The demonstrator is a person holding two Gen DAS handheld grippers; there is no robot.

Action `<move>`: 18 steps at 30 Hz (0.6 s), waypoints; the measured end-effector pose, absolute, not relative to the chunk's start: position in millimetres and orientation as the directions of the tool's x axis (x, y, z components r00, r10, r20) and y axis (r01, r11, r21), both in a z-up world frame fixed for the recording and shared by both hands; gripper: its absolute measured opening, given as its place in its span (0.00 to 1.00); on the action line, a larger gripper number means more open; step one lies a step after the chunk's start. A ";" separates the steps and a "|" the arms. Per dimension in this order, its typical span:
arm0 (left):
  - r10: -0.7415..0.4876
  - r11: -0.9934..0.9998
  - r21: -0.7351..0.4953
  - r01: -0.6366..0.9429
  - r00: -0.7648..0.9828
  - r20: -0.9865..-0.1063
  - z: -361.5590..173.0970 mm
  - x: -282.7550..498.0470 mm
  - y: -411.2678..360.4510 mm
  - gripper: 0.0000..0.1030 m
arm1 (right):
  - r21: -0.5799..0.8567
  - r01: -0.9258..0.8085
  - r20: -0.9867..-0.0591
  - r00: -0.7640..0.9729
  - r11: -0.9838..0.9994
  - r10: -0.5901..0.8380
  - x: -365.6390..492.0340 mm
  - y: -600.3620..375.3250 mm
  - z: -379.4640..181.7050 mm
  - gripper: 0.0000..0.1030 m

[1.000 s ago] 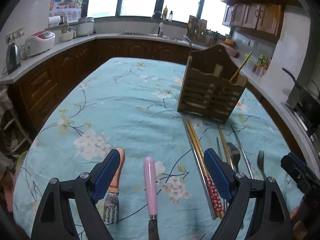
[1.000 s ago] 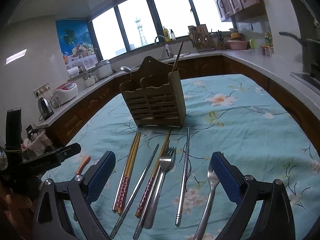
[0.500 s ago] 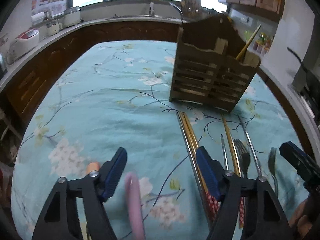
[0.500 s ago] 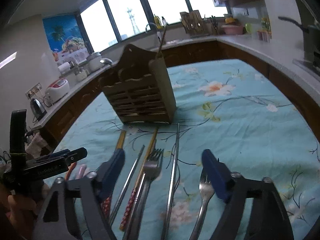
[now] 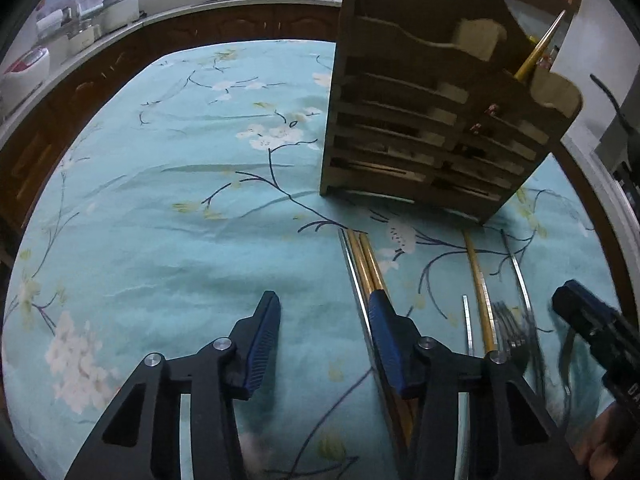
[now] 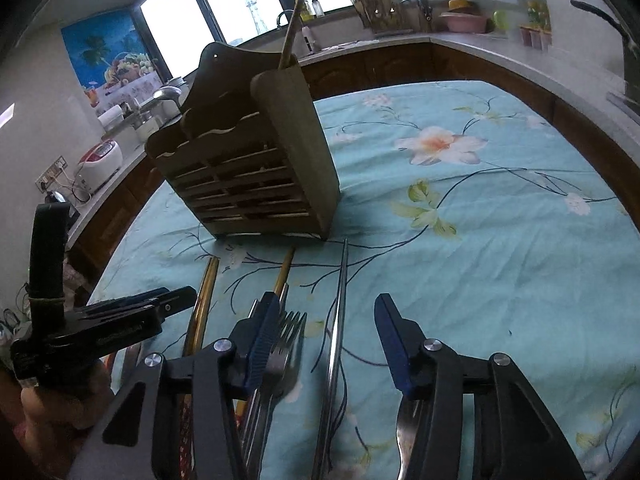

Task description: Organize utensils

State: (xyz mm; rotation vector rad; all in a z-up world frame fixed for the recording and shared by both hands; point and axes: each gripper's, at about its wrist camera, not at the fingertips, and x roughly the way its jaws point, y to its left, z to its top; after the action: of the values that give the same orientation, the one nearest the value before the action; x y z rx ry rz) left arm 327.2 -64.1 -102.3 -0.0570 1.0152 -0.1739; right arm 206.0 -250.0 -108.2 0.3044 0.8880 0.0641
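Observation:
A brown wooden utensil holder stands on the floral tablecloth, with one gold chopstick upright in its right compartment; it also shows in the right wrist view. In front of it lie gold chopsticks, a steel chopstick, a fork and a second fork. My left gripper is open and empty, its right finger over the gold chopsticks. My right gripper is open over the steel chopstick, with nothing held.
The light blue tablecloth covers the table. A counter with a rice cooker and a sink runs around the back. The other gripper shows at each view's edge, the right one and the left one.
Both grippers have moved forward towards the holder, which now looks much larger. The pink-handled utensil and orange-handled fork have dropped out of the left view. Both sets of jaws have narrowed.

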 end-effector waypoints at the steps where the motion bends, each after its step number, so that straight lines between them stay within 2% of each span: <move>1: -0.161 0.986 -0.116 0.119 0.518 -0.840 -102.8 327.0 -64.7 0.45 | 0.285 0.072 -0.756 0.630 0.956 0.178 207.4 -250.7 -108.6 0.49; 5: -0.134 0.989 -0.079 0.126 0.521 -0.843 -104.2 324.4 -64.1 0.44 | 0.287 0.081 -0.761 0.624 0.955 0.176 213.5 -256.3 -110.2 0.49; 7: -0.117 0.991 -0.064 0.120 0.511 -0.851 -105.4 321.5 -61.0 0.37 | 0.282 0.082 -0.766 0.620 0.956 0.173 217.3 -257.7 -111.1 0.49; 8: -0.116 0.991 -0.061 0.122 0.516 -0.849 -105.4 320.6 -59.8 0.36 | 0.281 0.082 -0.768 0.617 0.956 0.172 219.3 -258.4 -111.8 0.49; 10: -0.158 0.986 -0.113 0.119 0.507 -0.848 -105.0 322.2 -54.9 0.37 | 0.268 0.079 -0.774 0.611 0.960 0.166 224.2 -258.7 -113.3 0.48; 13: -0.228 0.974 -0.198 0.111 0.494 -0.839 -101.7 328.2 -48.4 0.36 | 0.257 0.073 -0.786 0.596 0.964 0.165 233.8 -257.9 -117.4 0.41; 16: -0.225 0.974 -0.185 0.129 0.490 -0.842 -102.1 335.7 -55.9 0.37 | 0.232 0.071 -0.803 0.577 0.970 0.150 242.5 -255.5 -120.5 0.31; 18: -0.214 0.976 -0.161 0.148 0.479 -0.852 -103.8 339.5 -63.1 0.36 | 0.217 0.067 -0.818 0.556 0.974 0.145 249.3 -253.9 -124.3 0.28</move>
State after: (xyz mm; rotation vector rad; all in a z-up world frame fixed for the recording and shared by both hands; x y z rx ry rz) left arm 339.5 -63.1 -103.8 -0.0688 1.0490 -0.2209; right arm 249.3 -253.9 -124.3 0.2344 0.9825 0.0465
